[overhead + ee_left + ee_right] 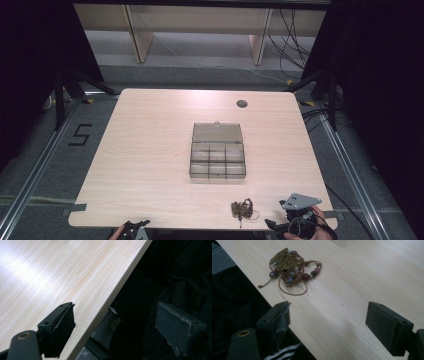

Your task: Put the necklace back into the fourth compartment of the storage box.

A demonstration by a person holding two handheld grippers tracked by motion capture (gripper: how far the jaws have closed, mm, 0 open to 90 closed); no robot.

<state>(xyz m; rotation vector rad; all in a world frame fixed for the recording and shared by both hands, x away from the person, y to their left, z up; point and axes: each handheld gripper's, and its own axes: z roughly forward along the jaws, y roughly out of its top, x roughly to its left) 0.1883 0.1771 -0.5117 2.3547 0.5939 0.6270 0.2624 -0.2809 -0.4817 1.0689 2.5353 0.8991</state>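
From the high view, the table (150, 150) is a pale wood-grain slab with rounded corners and a small round dark grommet (242, 103) near its far edge. At its middle sits a clear smoky plastic organiser box (218, 162), rectangular and split into small compartments, its lid (217, 132) swung open and lying back on the far side. Near the front edge lies the beaded bracelet (242, 208), a small brownish tangle with a cord tail pointing toward the person. The right tongs (280, 225) hang just right of it at the table's edge, under a grey three-cornered plate; the left tongs (136, 227) peek in at the bottom left, well apart from it.

In the left gripper view, the left tongs (125, 327) stand spread, matte black blocky pads with worn edges, straddling the table's front edge, nothing between them.

In the right gripper view, the right tongs (337, 325) stand spread and empty over the table's edge. Ahead lies the bracelet (290, 267): a brassy filigree butterfly charm, glossy purple and red beads, thin brown cord looping toward the jaws, its long axis running roughly along the table's edge
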